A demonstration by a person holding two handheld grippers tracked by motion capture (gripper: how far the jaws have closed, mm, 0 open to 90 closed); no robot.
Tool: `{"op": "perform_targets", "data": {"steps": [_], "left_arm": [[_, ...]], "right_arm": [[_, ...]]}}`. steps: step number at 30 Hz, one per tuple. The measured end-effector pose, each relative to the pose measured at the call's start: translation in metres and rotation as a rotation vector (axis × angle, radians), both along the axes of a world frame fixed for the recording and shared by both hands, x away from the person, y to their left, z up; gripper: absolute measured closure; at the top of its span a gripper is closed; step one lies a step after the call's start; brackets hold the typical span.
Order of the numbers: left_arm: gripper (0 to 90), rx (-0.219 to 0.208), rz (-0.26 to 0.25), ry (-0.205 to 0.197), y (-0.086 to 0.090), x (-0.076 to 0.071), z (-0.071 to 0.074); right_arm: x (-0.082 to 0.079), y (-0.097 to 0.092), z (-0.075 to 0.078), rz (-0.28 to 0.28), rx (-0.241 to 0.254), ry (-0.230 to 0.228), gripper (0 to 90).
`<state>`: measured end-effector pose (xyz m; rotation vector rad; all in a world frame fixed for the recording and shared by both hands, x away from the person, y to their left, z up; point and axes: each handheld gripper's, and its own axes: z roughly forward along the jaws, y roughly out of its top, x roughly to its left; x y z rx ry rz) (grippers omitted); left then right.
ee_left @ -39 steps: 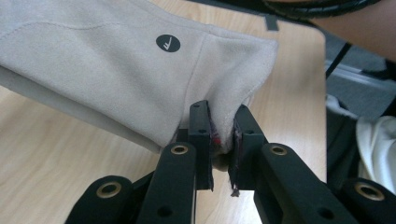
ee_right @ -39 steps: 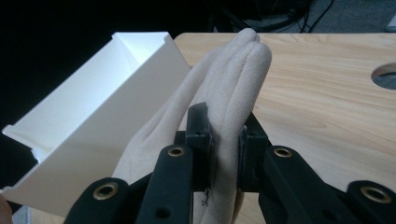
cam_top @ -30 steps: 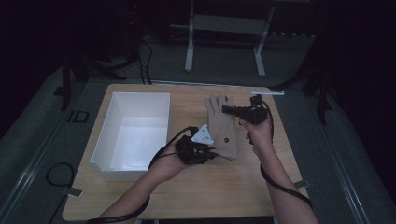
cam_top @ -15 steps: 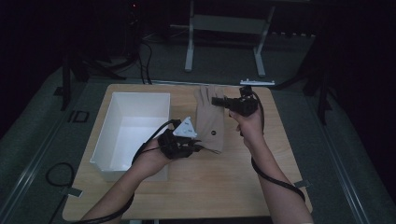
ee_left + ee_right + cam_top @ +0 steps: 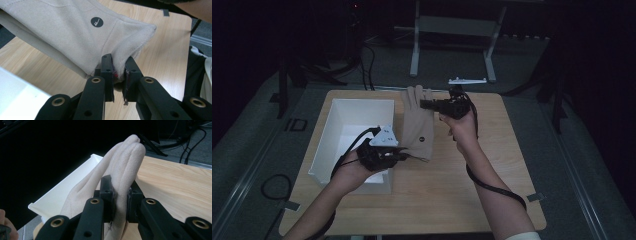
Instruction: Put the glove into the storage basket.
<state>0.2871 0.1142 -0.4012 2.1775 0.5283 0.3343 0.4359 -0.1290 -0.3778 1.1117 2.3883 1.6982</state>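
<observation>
High view shows a beige glove [image 5: 417, 125] stretched between two claws above the wooden surface [image 5: 437, 185], just right of the white box [image 5: 349, 137]. Left claw [image 5: 407, 156] grips the glove's cuff end near the box's front right corner; right claw [image 5: 424, 105] grips the finger end, farther from the person and just past the box's far right corner. A small white bar [image 5: 467, 80] lies on the floor beyond the surface, well apart from the box.

Left gripper view gives what the high view cannot: the left claw [image 5: 118, 72] is clamped together on a corner of the cuff, the cloth bunched between the pads, and a round dark badge [image 5: 97, 22] sits on the glove [image 5: 75, 32] above the grip. The box's white corner [image 5: 15, 100] shows at lower left.

Right gripper view shows the right claw [image 5: 121, 200] clamped on the glove's [image 5: 120, 167] fingers, which stand up pressed together, with the box's [image 5: 62, 192] open inside to their left.
</observation>
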Motion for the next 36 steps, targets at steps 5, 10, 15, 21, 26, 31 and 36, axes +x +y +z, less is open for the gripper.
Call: {"op": "perform_targets", "data": {"steps": [5,10,15,21,26,31,36], "left_arm": [[81.9,-0.011,0.020,-0.009,0.015,-0.003,0.005],[81.9,-0.025,0.054,-0.014,0.032,-0.006,0.005],[81.9,-0.038,0.080,-0.011,0.049,-0.007,0.003],[81.9,-0.049,0.121,-0.013,0.067,-0.010,-0.001],[81.9,-0.052,0.154,-0.016,0.084,-0.013,-0.007],[82.0,-0.061,0.183,-0.001,0.098,-0.016,-0.014],[82.1,-0.053,0.216,0.011,0.111,-0.019,-0.020]], "right_arm": [[0.001,0.017,0.005,0.010,-0.005,-0.007,79.5],[0.001,0.033,0.008,0.024,-0.009,-0.010,79.5],[0.002,0.051,0.009,0.036,-0.019,-0.011,79.5],[0.004,0.073,0.008,0.051,-0.025,-0.007,79.5],[0.006,0.094,0.007,0.061,-0.047,-0.008,79.4],[0.007,0.114,0.003,0.075,-0.065,-0.008,79.5],[0.009,0.135,-0.002,0.094,-0.076,0.004,79.5]]}}
